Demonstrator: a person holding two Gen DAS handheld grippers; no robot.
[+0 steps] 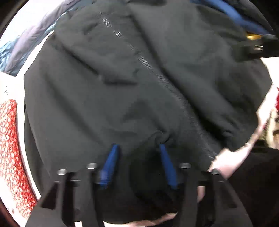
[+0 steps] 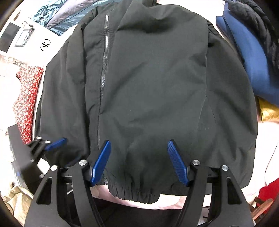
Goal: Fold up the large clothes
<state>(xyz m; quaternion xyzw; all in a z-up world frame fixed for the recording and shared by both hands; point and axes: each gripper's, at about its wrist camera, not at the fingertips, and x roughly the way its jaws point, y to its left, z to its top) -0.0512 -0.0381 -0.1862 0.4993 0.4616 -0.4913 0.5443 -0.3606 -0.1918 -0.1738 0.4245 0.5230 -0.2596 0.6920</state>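
Observation:
A large black zip jacket (image 2: 148, 83) lies spread front-up on the table, its zipper (image 2: 104, 61) running down left of centre and its elastic hem (image 2: 136, 193) nearest me. My right gripper (image 2: 139, 146) is open above the hem, empty. My left gripper (image 1: 137, 146) hovers low over the jacket's (image 1: 122, 78) lower left part with its blue fingers (image 1: 111, 162) apart; fabric bunches between the tips. It also shows in the right wrist view (image 2: 55, 143) at the jacket's left edge.
A red floral cloth (image 2: 26, 97) lies left of the jacket. Blue and dark garments (image 2: 251, 57) are piled at the right, teal and lilac ones (image 2: 61, 15) at the back left. A yellow item (image 2: 268, 111) and a red item (image 2: 268, 192) sit at right.

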